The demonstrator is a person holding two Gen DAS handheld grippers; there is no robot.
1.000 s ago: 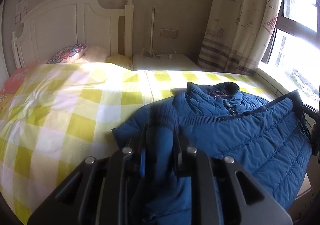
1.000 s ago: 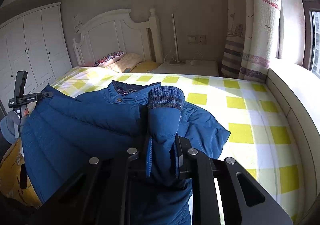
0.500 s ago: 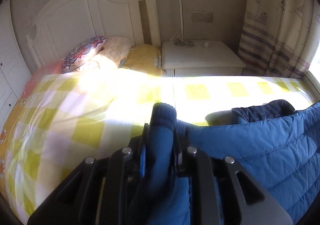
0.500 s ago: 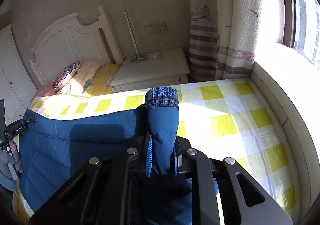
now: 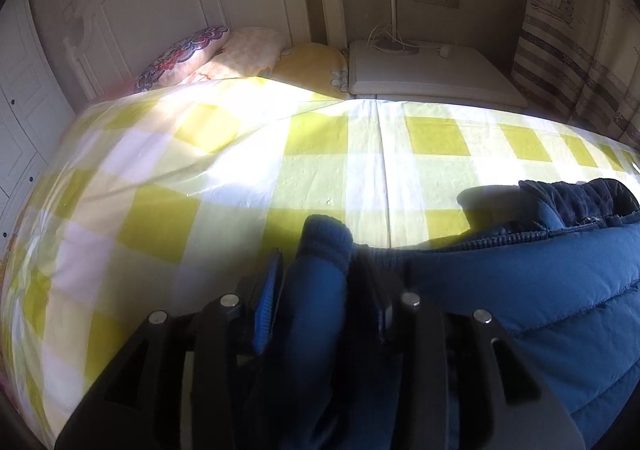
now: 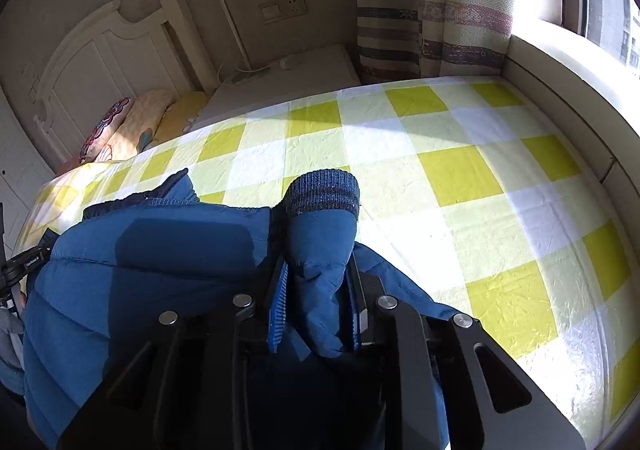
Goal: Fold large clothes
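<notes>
A blue quilted puffer jacket [image 5: 540, 290] hangs between my two grippers above a bed with a yellow and white checked sheet [image 5: 280, 170]. My left gripper [image 5: 320, 286] is shut on one sleeve, whose knit cuff [image 5: 326, 238] sticks out past the fingers. My right gripper [image 6: 316, 290] is shut on the other sleeve, with its striped cuff [image 6: 324, 190] standing up. The jacket's body [image 6: 152, 258] stretches to the left in the right wrist view, its dark collar [image 5: 580, 194] lying on the sheet.
Pillows [image 5: 240, 54] lie against a white headboard [image 5: 160, 10]. A white nightstand [image 5: 432, 70] stands beside the bed. A striped curtain [image 6: 432, 10] and a window ledge [image 6: 568, 62] run along the right side. A white wardrobe [image 5: 20, 110] is at the left.
Both grippers have moved forward and tilted down over the bed with the sleeves in them. The jacket's body now lies lower and closer, and the bed looms larger.
</notes>
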